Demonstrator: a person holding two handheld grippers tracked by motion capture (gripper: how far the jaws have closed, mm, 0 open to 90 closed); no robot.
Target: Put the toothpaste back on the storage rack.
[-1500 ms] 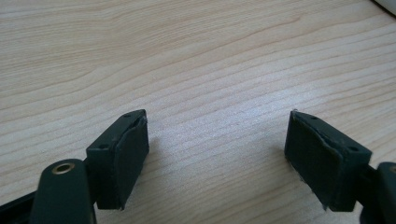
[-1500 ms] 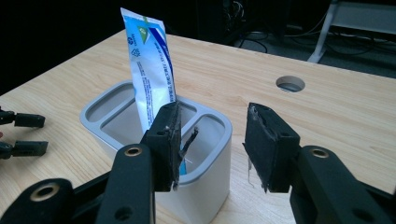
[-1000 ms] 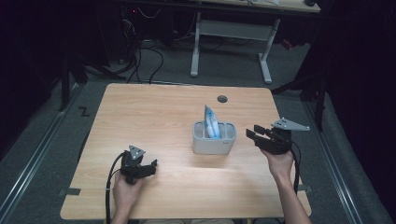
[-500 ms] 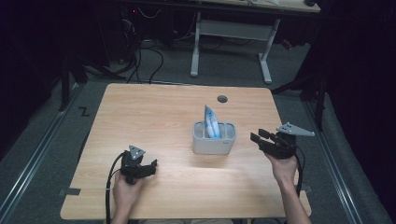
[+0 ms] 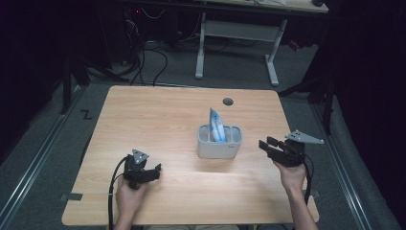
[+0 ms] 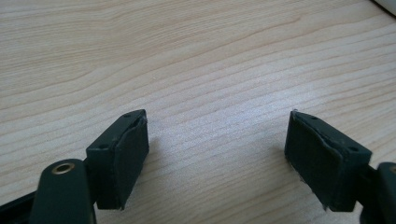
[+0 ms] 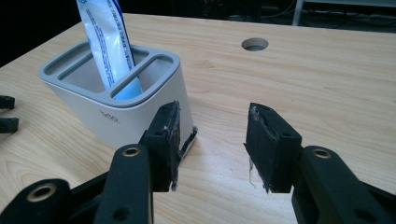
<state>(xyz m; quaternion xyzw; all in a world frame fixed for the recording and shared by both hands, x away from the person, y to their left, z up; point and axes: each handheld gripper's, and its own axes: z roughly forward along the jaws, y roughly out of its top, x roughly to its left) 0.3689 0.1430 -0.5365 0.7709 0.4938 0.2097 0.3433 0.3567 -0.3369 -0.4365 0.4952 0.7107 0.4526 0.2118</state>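
A grey slotted holder (image 5: 219, 147) stands in the middle of the wooden table (image 5: 158, 115). A blue and white tube (image 5: 216, 125) stands upright in its middle slot. My right gripper (image 5: 266, 145) hovers just right of the holder and points at it, jaws open with nothing between them. In the right gripper view the holder (image 7: 116, 100) and tube (image 7: 106, 42) sit left of my right gripper (image 7: 212, 128). My left gripper (image 5: 154, 171) rests low at the near left, open. In the left gripper view only bare wood lies between the pads of my left gripper (image 6: 217, 135).
A round cable hole (image 5: 228, 101) lies in the table behind the holder, and shows in the right gripper view as the hole (image 7: 255, 44). Beyond the table's far edge stand a white desk frame (image 5: 239, 33) and cables on the dark floor.
My right gripper has drifted slightly right and toward the near edge, a little lower, away from the holder. The left gripper has stayed put.
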